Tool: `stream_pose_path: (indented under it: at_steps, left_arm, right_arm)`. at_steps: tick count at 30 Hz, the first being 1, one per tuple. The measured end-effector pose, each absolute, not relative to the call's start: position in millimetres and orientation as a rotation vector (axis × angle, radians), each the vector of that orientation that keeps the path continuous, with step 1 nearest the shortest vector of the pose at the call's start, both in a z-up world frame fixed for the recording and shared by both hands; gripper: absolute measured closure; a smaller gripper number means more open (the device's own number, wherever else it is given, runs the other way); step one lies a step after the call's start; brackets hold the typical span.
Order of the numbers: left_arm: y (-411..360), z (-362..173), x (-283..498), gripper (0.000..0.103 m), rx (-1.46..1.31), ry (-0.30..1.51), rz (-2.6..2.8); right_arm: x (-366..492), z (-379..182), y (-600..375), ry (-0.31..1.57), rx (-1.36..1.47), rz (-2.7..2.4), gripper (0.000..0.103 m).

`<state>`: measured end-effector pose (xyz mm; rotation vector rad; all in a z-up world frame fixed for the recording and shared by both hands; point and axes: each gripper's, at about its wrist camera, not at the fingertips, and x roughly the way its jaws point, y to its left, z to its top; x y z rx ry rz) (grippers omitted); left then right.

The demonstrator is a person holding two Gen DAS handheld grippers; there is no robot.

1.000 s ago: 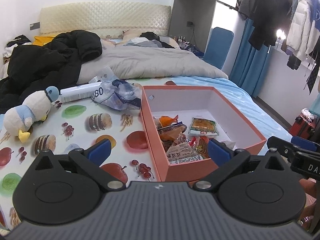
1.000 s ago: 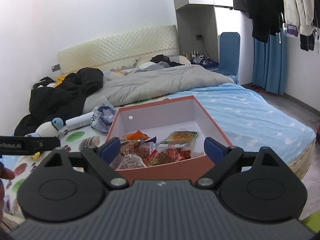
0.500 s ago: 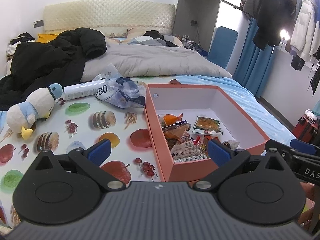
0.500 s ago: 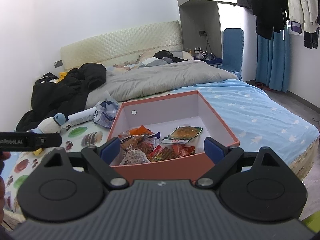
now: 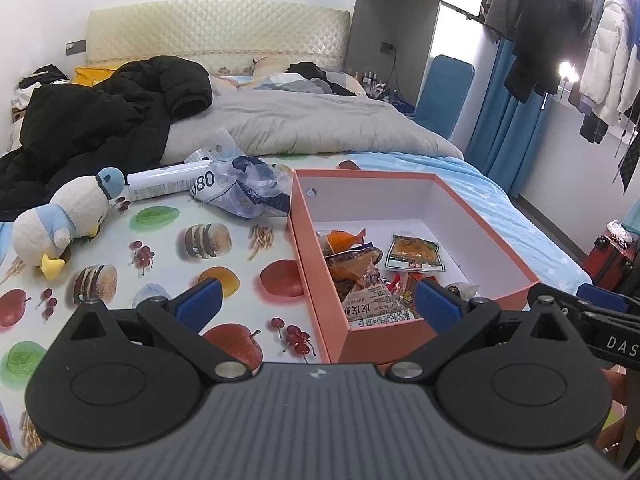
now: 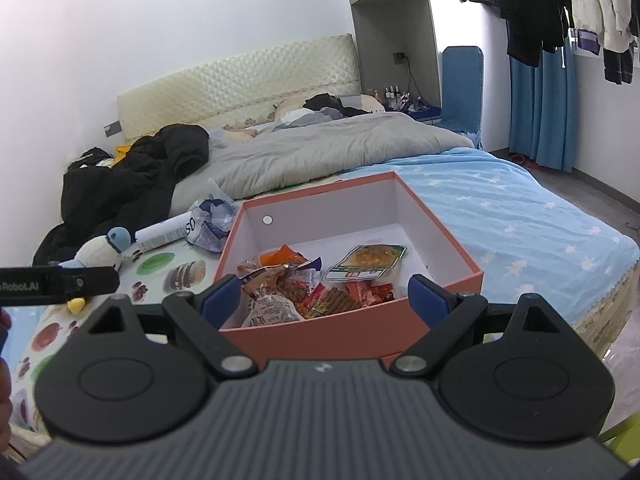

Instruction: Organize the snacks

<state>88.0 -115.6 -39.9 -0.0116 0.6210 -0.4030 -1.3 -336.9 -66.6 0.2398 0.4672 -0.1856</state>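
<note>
An open salmon-pink box point(image 5: 492, 216) point(image 6: 440, 232) with white inner walls sits on the bed. Several snack packets point(image 5: 360, 276) point(image 6: 296, 284) are piled in its near left part, and a flat green-edged packet point(image 5: 416, 254) point(image 6: 366, 262) lies beside them. My left gripper point(image 5: 316, 302) is open and empty, held in front of the box's near left corner. My right gripper point(image 6: 324, 294) is open and empty, held just before the box's near wall. Each gripper shows at the edge of the other's view.
A fruit-print sheet point(image 5: 168, 248) covers the bed left of the box. On it lie a plush duck point(image 5: 64, 220), a white tube point(image 5: 168, 184) and a crumpled plastic bag point(image 5: 244, 192). A black jacket point(image 5: 100, 120) and grey duvet point(image 5: 304, 124) lie behind. Bed edge at right.
Both grippers have risen slightly and tilted down toward the box; more of the box's inside shows. Nothing was taken hold of or let go.
</note>
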Motion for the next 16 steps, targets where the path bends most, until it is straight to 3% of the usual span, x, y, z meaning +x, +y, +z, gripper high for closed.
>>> stream_pose_path:
  at_steps: [16]
  left_arm:
    - [-112.3,-36.1,87.0,0.0,-0.016,0.608,-0.414]
  right_arm:
    - [-3.0,-63.1,-334.2,0.459,0.226,-0.186,0.011]
